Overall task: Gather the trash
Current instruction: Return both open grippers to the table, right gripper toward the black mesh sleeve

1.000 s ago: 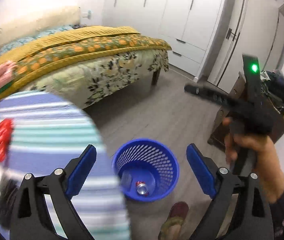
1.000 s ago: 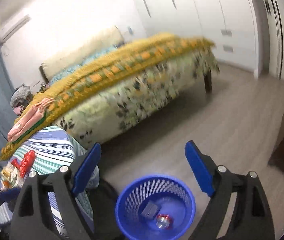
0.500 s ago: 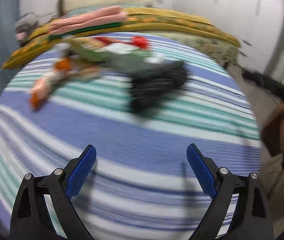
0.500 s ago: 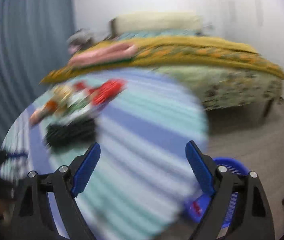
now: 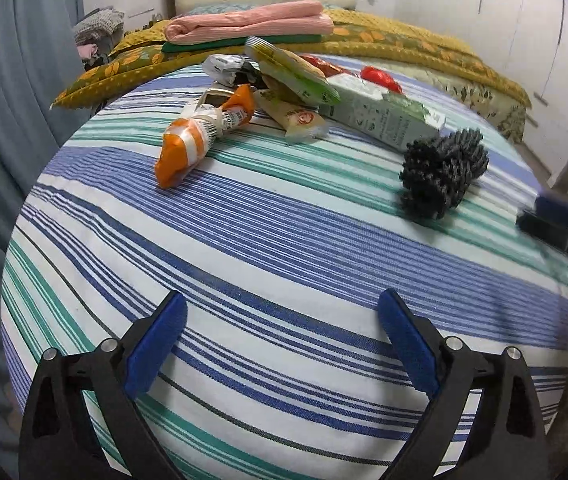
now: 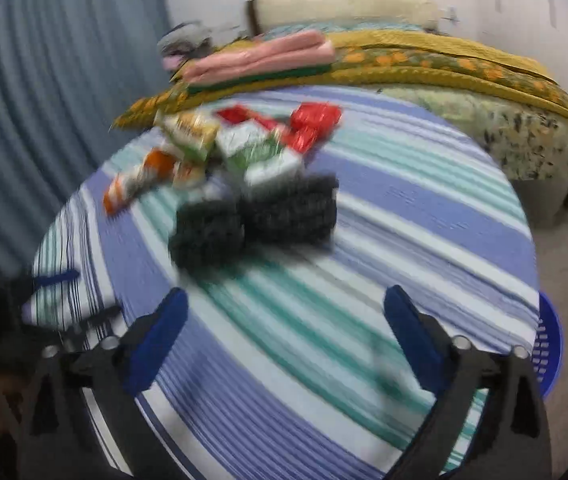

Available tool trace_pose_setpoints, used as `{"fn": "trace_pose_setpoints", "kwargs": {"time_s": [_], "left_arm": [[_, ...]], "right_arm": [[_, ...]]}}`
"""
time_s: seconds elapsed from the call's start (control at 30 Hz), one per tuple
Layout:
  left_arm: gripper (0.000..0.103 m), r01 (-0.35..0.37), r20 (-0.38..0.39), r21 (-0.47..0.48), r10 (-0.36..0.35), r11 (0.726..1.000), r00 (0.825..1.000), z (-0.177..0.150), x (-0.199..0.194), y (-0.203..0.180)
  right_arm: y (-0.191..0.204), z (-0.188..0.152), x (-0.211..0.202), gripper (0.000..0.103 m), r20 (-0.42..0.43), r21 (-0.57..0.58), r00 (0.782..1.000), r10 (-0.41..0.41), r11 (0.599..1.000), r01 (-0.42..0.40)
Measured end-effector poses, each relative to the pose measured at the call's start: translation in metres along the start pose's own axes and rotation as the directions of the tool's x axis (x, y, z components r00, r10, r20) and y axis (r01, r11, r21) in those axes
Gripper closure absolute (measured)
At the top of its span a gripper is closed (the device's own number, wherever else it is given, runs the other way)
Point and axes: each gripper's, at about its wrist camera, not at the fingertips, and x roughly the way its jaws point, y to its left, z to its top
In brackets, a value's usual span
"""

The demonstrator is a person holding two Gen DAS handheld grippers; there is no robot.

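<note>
Covering round table [image 5: 284,240] — striped cloth

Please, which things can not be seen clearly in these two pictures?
- Blue basket: right wrist view, mostly hidden behind the striped tablecloth; contents unseen.
- Wrapper pile: right wrist view, motion blur; labels unreadable.
- Right gripper: left wrist view, blurred, cut by the edge.
- Red wrapper: left wrist view, partly behind the green carton.

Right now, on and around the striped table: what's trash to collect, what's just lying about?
For the job:
- orange wrapper
- green-white carton
- green pouch
- red wrapper
- black knobbly item
- blue bin
- left gripper and right gripper, both open, empty

Lying about:
- folded pink cloth
- yellow bedspread
- curtain
</note>
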Motion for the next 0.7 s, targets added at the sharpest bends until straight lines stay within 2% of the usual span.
{"fn": "trace_pose_setpoints", "kwargs": {"time_s": [0.17,0.3,0.4,0.7], "left_arm": [[0.007,0.004,0.003,-0.002,-0.004,1.0,1.0,0.001,0.002,-0.001],[0.007,0.005,0.003,-0.002,-0.005,1.0,1.0,0.001,0.002,-0.001],[0.007,0.01,0.005,-0.004,-0.01,1.0,1.0,0.001,0.002,0.0],[0.007,0.007,0.005,0.001,-0.007,1.0,1.0,0.001,0.003,-0.002]], "right_arm": [[0.025,0.043,0.014,0.006,0.045,0.085,0.996,-0.077,0.994,0.073],[0.056,0.06,0.051,0.006,-0.015,0.0,0.992,-0.125,0.992,0.125],[0.053,0.047,0.054,0.006,-0.039,-0.049,0.983,-0.18,0.983,0.178],[-0.014,0.002,0.0,0.006,-0.065,0.04,0.975,-0.211,0.976,0.214]]}}
